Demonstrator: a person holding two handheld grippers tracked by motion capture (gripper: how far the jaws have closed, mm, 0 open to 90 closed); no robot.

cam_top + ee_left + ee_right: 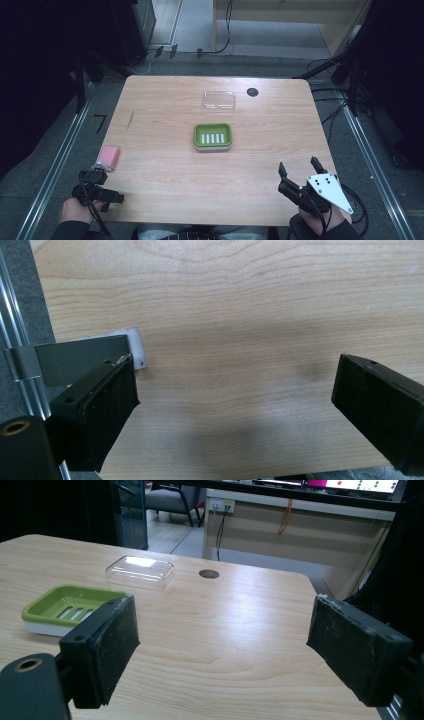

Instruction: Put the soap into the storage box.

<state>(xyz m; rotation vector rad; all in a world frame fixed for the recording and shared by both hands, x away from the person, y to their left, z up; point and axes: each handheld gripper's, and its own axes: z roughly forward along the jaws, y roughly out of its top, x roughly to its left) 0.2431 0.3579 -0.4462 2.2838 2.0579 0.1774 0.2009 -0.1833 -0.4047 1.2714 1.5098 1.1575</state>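
A green soap dish [212,136] with a slotted floor sits at the table's middle; in the right gripper view the soap dish [67,607] is at the left. Behind it lies a clear plastic lid [218,100], upside unclear, also the lid [140,571]. A pink soap bar [109,158] rests at the table's left edge. My left gripper [97,192] hovers at the front left corner, just nearer than the soap; its jaws [235,400] stand wide apart over bare wood. My right gripper [298,164] is at the front right, open [222,640], holding nothing and facing the dish.
The wooden table [165,175] has a dark round cable hole [252,92] at the back right. A metal bracket [90,357] clamps the table's edge beside my left gripper. Aluminium rails [55,165] run along the floor on both sides.
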